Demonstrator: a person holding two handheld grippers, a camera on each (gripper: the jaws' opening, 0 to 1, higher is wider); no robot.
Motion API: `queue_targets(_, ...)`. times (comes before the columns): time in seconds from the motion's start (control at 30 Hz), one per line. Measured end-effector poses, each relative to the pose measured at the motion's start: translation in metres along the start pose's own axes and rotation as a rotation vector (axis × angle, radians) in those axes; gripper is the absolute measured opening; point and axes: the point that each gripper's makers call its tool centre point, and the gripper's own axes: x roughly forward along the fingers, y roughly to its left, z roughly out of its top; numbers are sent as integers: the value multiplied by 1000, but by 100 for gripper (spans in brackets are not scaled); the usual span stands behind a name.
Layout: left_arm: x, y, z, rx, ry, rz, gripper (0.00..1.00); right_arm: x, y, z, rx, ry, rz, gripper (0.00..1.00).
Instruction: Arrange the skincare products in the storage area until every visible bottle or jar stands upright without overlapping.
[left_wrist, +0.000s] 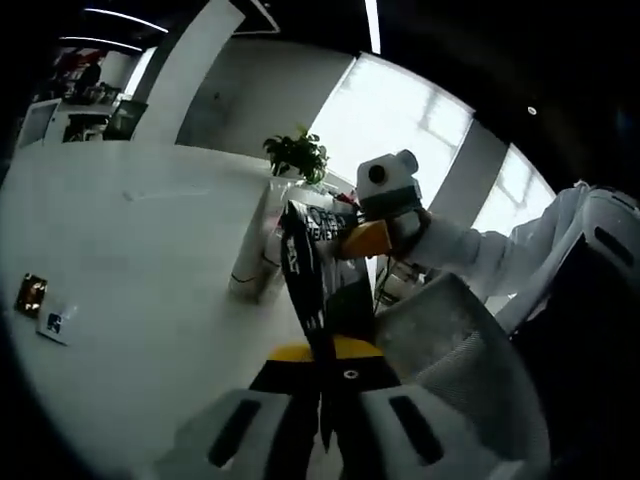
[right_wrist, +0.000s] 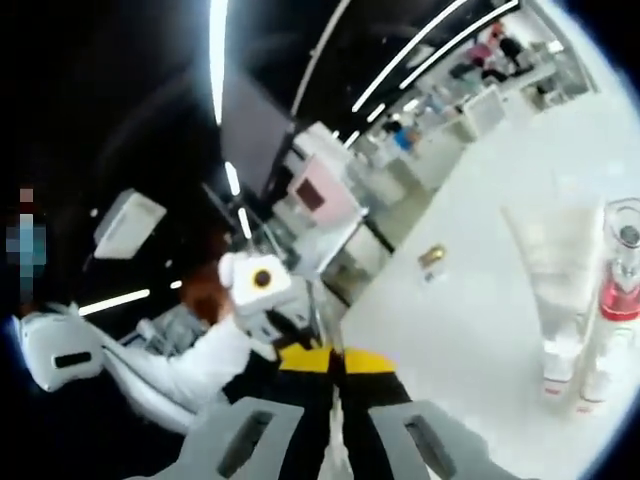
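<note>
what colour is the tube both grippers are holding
Black with white lettering. The tube shows best in the left gripper view, pinched by the left gripper and right gripper.

A potted plant (left_wrist: 297, 155) stands on the white table (left_wrist: 130, 260) near bright windows (left_wrist: 395, 125).

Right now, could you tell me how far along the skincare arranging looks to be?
Done: a white tube and a slim bottle with a pink band already stand upright on the white table. In hand: both hand-held grippers clamp one dark sachet, the left hand-held gripper at one end, the right hand-held gripper at the other. Left: setting that sachet down without overlap.
</note>
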Motion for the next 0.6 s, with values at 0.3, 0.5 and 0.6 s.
queue_targets(0.3, -3, 7, 8, -15, -33, -5, 0, 2, -9, 2, -77, -16, -61, 7)
queue_targets(0.5, -5, 6, 19, -32, -89, -18, 0, 5, -7, -19, -60, 4, -59, 10)
queue_targets(0.6, -7, 13, 22, -35, -106, -1, 0, 7, -6, -30, -49, 19, -62, 13)
